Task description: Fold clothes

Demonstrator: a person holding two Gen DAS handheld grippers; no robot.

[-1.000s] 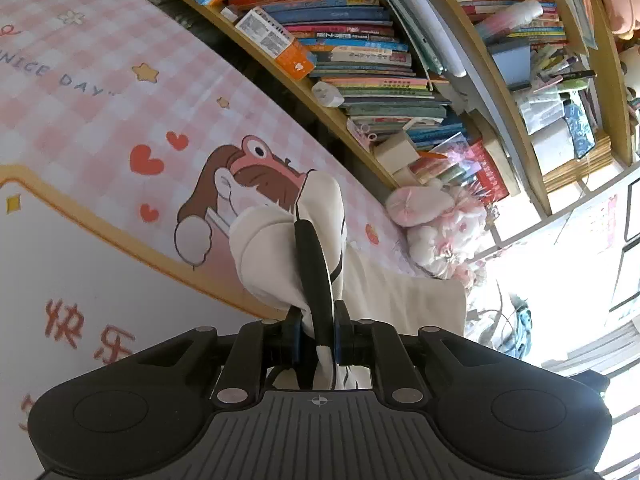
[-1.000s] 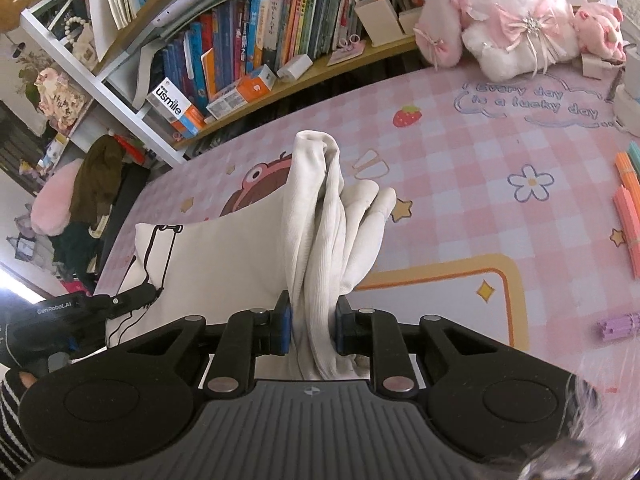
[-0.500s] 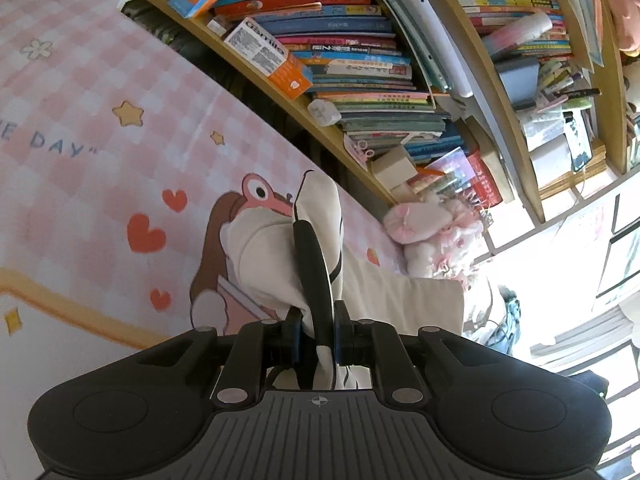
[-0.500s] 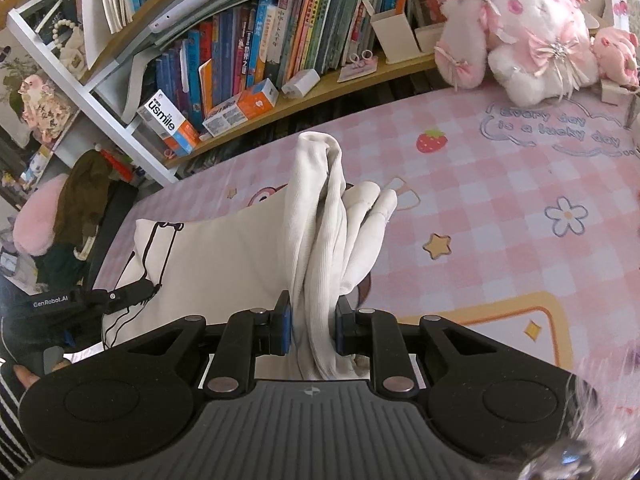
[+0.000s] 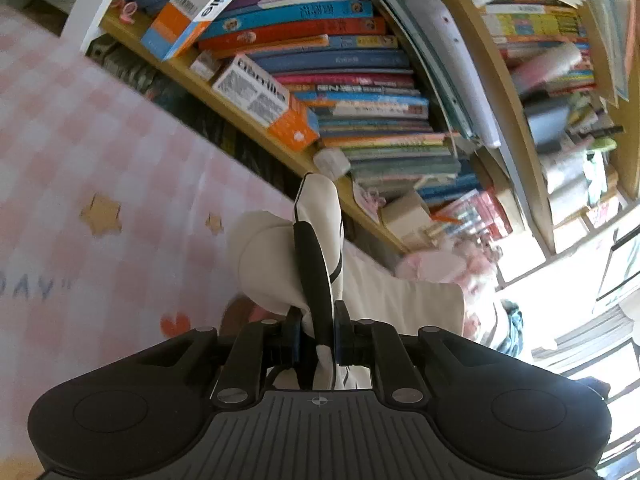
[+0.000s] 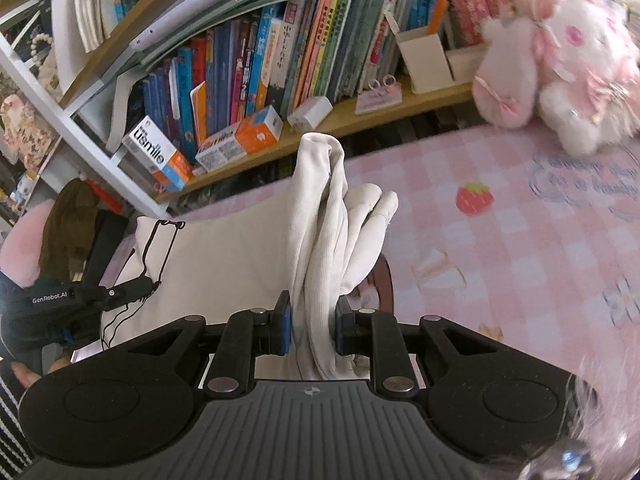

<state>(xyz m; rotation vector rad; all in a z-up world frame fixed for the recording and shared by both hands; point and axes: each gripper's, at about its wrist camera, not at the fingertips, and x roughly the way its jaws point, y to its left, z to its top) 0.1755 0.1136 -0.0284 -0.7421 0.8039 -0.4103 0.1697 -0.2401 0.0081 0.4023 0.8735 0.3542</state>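
Note:
A cream garment (image 6: 224,264) with a thin black line drawing hangs stretched between both grippers above the pink checked sheet (image 6: 500,264). My right gripper (image 6: 312,332) is shut on a bunched ribbed edge of it, and folds stick up past the pads. My left gripper (image 5: 316,332) is shut on another edge of the cream garment (image 5: 272,256), where a black trim strip runs up between the pads. In the right wrist view the left gripper (image 6: 146,285) appears at the far left, pinching the cloth's corner, with a hand in a striped sleeve behind it.
A wooden bookshelf (image 6: 360,120) packed with books and small boxes runs close along the far edge of the sheet. A pink and white plush toy (image 6: 560,64) sits at the right. A white shelf frame (image 6: 80,136) and dark clutter stand at the left.
Both grippers have carried the garment across the sheet toward the bookshelf, which now looks much nearer. The cartoon print on the sheet has slid under the cloth. Both grips are unchanged.

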